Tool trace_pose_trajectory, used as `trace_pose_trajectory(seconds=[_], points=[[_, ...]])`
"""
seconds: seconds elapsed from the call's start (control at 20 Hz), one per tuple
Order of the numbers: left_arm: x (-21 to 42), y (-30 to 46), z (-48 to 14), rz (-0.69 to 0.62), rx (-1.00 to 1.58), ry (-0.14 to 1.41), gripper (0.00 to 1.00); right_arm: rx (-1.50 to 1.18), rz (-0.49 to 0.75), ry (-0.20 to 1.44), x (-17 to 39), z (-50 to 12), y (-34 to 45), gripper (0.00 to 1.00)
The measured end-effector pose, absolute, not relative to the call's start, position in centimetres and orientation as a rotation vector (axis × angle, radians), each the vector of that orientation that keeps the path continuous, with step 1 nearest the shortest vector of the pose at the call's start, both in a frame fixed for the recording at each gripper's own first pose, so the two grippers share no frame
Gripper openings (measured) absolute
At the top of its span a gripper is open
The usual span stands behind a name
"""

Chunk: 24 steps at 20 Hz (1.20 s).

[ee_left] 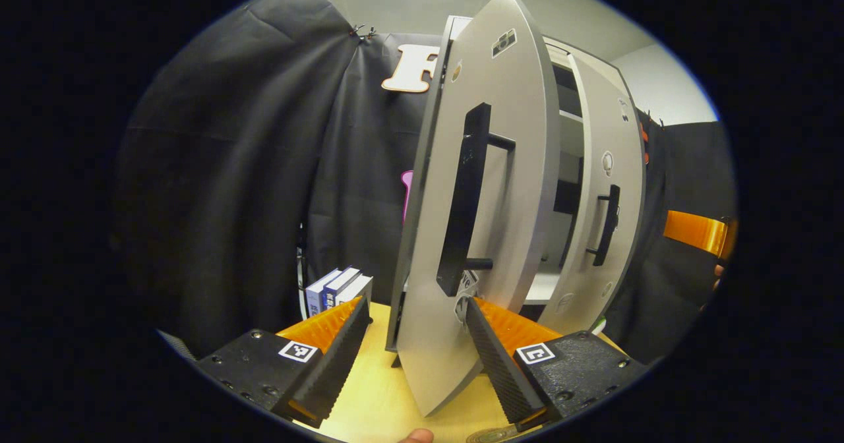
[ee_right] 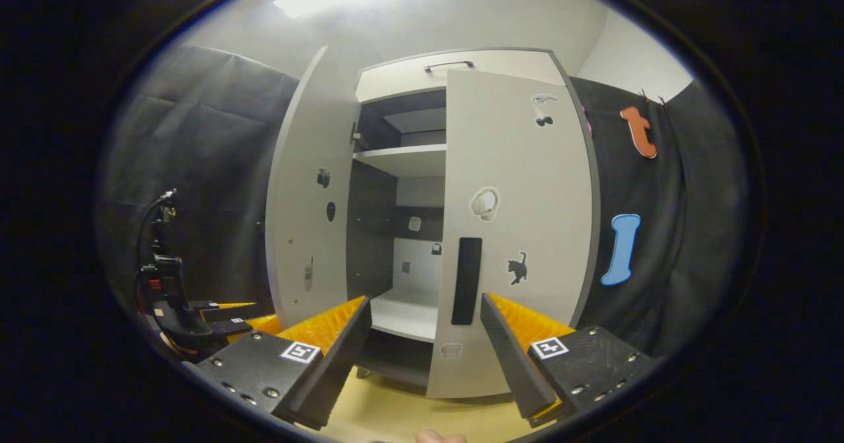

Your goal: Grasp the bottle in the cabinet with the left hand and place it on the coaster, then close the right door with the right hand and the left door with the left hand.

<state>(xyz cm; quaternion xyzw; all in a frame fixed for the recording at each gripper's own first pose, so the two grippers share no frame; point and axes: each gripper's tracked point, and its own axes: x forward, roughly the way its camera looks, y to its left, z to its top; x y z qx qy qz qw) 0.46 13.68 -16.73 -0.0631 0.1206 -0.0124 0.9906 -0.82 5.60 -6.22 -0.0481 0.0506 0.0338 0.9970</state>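
The grey cabinet (ee_right: 402, 74) stands on a wooden table. Its left door (ee_left: 488, 166) swings half open and I see it nearly edge-on, with a long black handle (ee_left: 465, 199). My left gripper (ee_left: 417, 304) is open, and the door's lower part stands between its fingers, close to the right finger (ee_left: 501, 364). The right door (ee_right: 521, 232), with its black handle (ee_right: 466, 281), lies flat against the cabinet front. My right gripper (ee_right: 422, 337) is open and empty, a short way in front of that door. The left gripper (ee_right: 198, 318) also appears far left in the right gripper view.
Several books (ee_left: 336, 291) stand on the table (ee_left: 376, 390) left of the cabinet. Inside the cabinet are a white shelf (ee_right: 402, 156) and a white floor panel (ee_right: 405, 314). Black cloth hangs behind and beside the cabinet. A fingertip (ee_left: 415, 436) shows at the bottom edge.
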Motion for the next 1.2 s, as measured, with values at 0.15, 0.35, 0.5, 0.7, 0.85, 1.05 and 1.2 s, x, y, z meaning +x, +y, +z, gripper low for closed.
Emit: trace_pose_trajectory(seconds=[0.15, 0.35, 0.5, 0.7, 0.85, 1.05, 1.2], points=[[0.8, 12.7, -16.8, -0.036, -0.12, 0.246, 0.94, -0.092, 0.055, 0.101, -0.9, -6.2, 4.5, 1.0], [1.0, 12.2, -16.8, -0.034, -0.116, 0.247, 0.88, -0.09, 0.057, 0.108, -1.2, -6.4, 4.0, 1.0], [1.1, 11.5, -16.9, -0.049, -0.117, 0.252, 0.88, -0.096, 0.065, 0.112, -1.3, -6.4, 3.9, 1.0], [1.8, 9.3, -16.9, -0.101, -0.108, 0.253, 0.94, -0.103, 0.065, 0.112, -1.3, -6.3, 3.4, 1.0], [2.3, 6.9, -16.6, -0.16, -0.101, 0.247, 0.94, -0.106, 0.058, 0.11, -1.5, -6.1, 2.9, 1.0], [2.5, 5.0, -15.9, -0.194, -0.099, 0.234, 0.94, -0.105, 0.041, 0.113, -1.7, -6.1, 2.1, 1.0], [2.6, 3.9, -15.1, -0.208, -0.099, 0.223, 0.94, -0.109, 0.03, 0.121, -2.0, -6.2, 1.4, 1.0]])
